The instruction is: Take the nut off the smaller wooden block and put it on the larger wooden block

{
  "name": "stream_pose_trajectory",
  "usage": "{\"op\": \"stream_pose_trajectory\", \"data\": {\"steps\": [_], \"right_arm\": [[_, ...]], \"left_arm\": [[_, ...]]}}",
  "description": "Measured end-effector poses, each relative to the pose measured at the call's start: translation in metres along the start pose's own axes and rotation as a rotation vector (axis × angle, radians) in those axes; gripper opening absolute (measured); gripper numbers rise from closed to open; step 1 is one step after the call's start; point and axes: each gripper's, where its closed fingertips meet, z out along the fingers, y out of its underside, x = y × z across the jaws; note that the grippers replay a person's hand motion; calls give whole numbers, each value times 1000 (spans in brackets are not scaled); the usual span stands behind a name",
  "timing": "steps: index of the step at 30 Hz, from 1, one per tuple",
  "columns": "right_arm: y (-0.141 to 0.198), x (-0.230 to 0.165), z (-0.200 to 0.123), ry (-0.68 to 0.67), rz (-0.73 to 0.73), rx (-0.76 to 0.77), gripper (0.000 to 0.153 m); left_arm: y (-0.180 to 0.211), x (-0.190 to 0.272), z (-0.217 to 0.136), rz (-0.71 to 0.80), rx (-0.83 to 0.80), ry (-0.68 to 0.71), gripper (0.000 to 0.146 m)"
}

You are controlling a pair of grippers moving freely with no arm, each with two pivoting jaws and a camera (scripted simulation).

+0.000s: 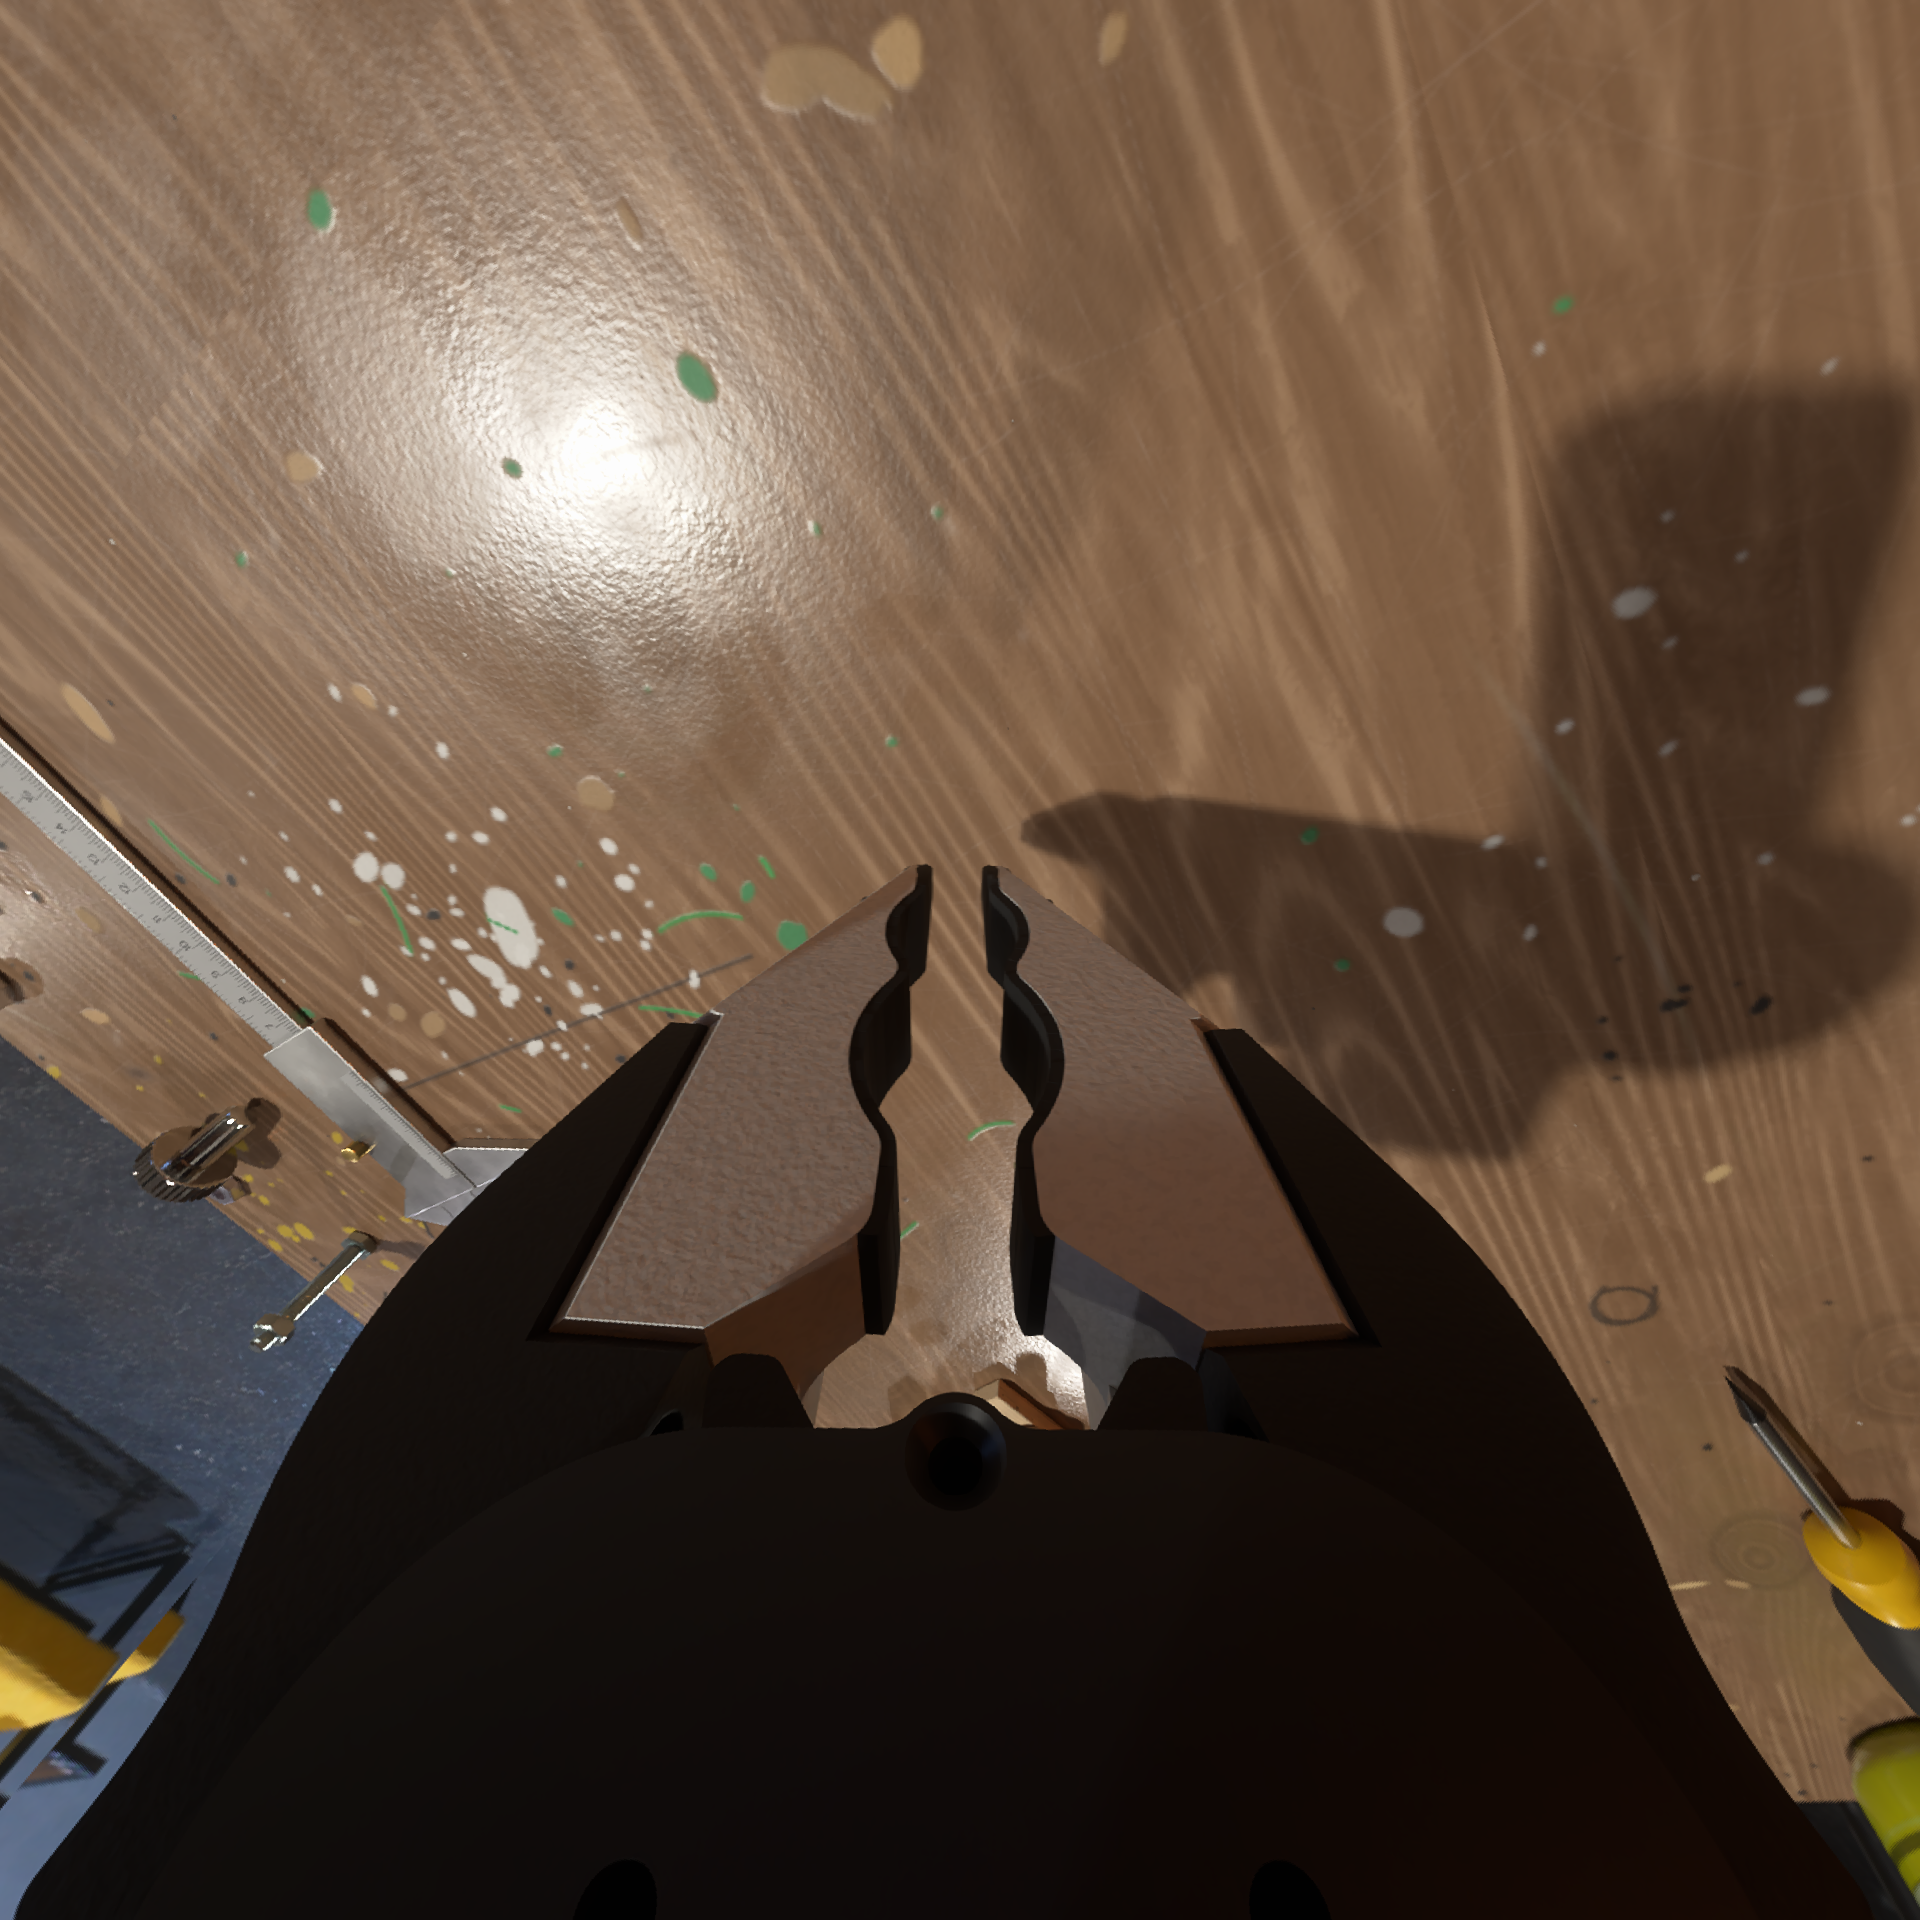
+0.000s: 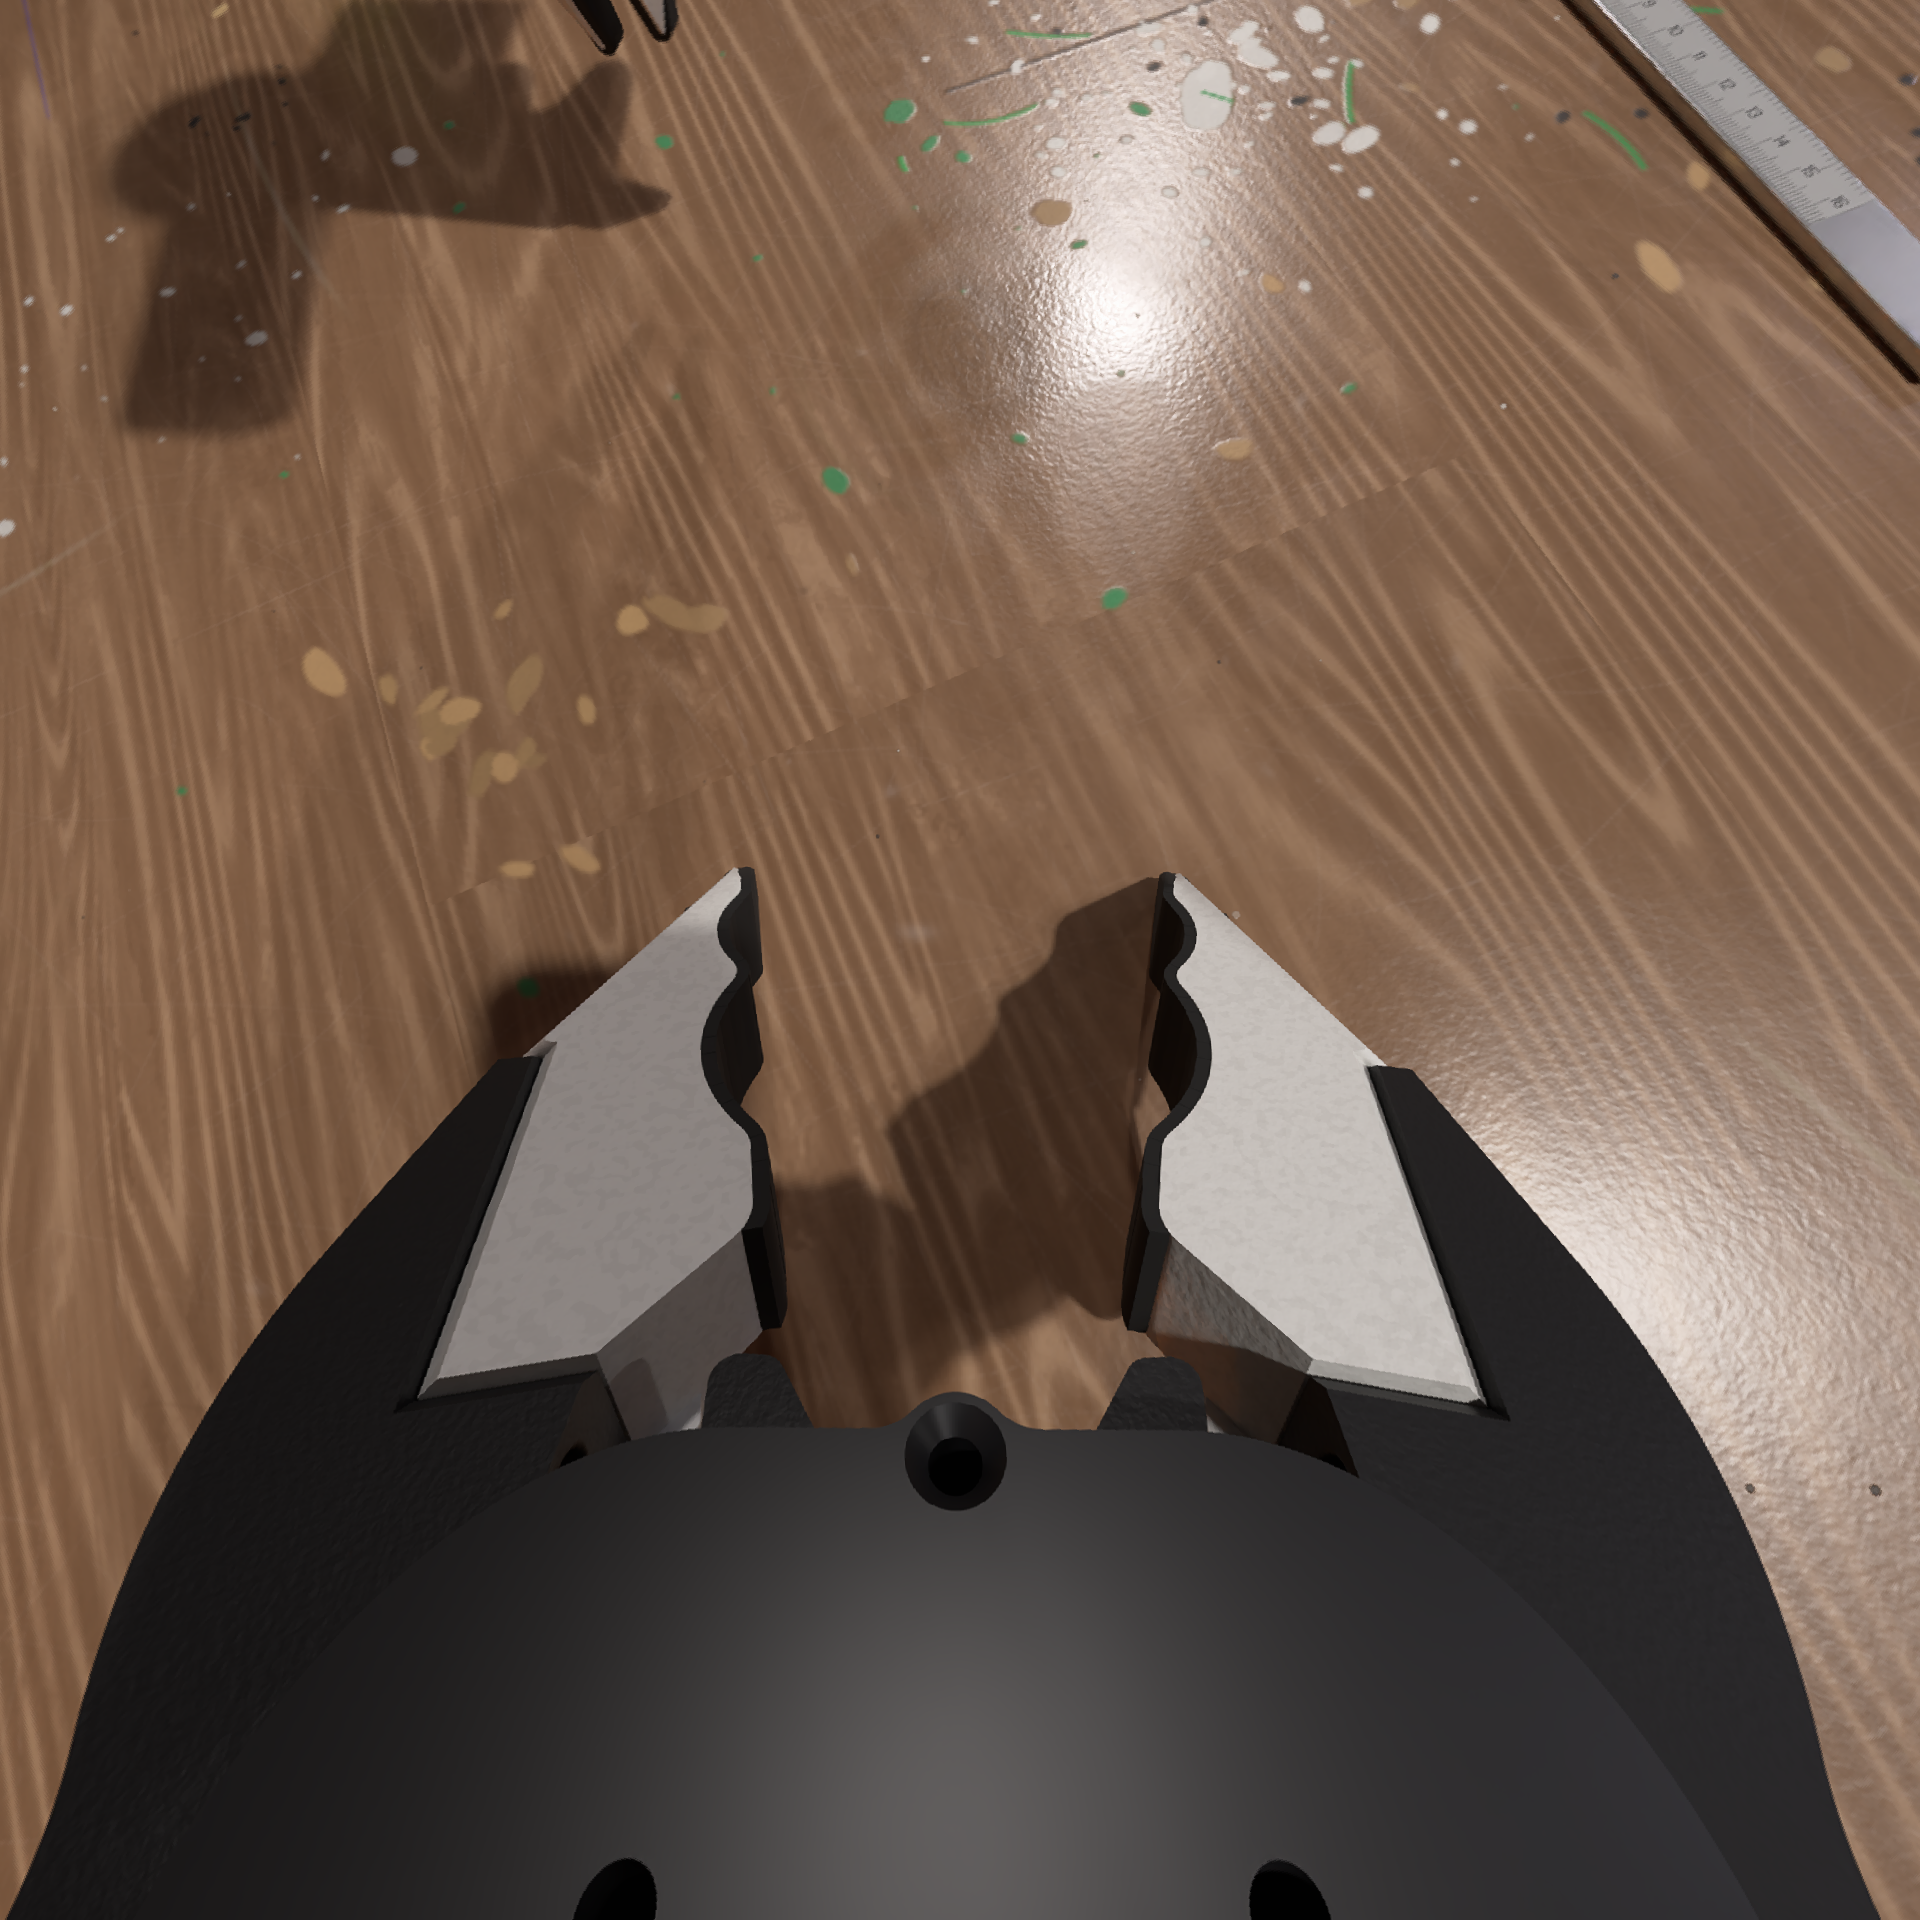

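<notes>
I see neither the nut nor either wooden block clearly in the two views. My left gripper [image 1: 956,883] hovers over the wooden table [image 1: 1143,416]. Its fingers are drawn together with only a narrow slit between them, and nothing sits between the tips. A small tan corner [image 1: 1016,1397] shows under the finger bases; I cannot tell what it is. My right gripper [image 2: 956,883] is open and empty above the table [image 2: 935,675]. The left gripper's fingertips [image 2: 629,19] show at the top edge of the right wrist view.
A metal ruler [image 1: 156,904] lies along the table's left edge and also shows in the right wrist view [image 2: 1766,135]. A knurled metal part [image 1: 192,1153] and a small key [image 1: 312,1288] lie by that edge above dark floor [image 1: 104,1299]. A yellow-handled screwdriver [image 1: 1808,1496] lies at right.
</notes>
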Motion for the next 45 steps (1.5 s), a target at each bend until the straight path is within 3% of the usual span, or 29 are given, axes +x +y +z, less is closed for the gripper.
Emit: {"op": "stream_pose_trajectory", "data": {"steps": [5,11,16,20,24,29,33,35,39,45], "right_arm": [[0,0,0,-10,8,3,76],[0,0,0,-8,4,2,76],[0,0,-1,-13,11,4,76],[-1,1,-1,-20,21,7,75],[-1,1,-1,-25,33,10,74],[-1,1,-1,-26,34,11,74],[-1,1,-1,-25,33,11,74],[-1,1,-1,-26,34,11,74],[-1,1,-1,-27,36,12,74],[-1,1,-1,-27,35,12,74]], "left_arm": [[1,-9,-6,-28,24,-51,29],[23,-28,-53,-164,109,-187,31],[88,-39,-103,-331,77,-344,31],[148,-32,-116,-475,12,-376,32],[192,-16,-100,-574,-57,-330,35],[213,5,-60,-656,-104,-201,37],[222,18,-33,-722,-147,-104,55],[224,23,-22,-742,-157,-75,55],[228,28,-6,-778,-169,-34,47],[230,26,-2,-788,-148,-60,13]]}}
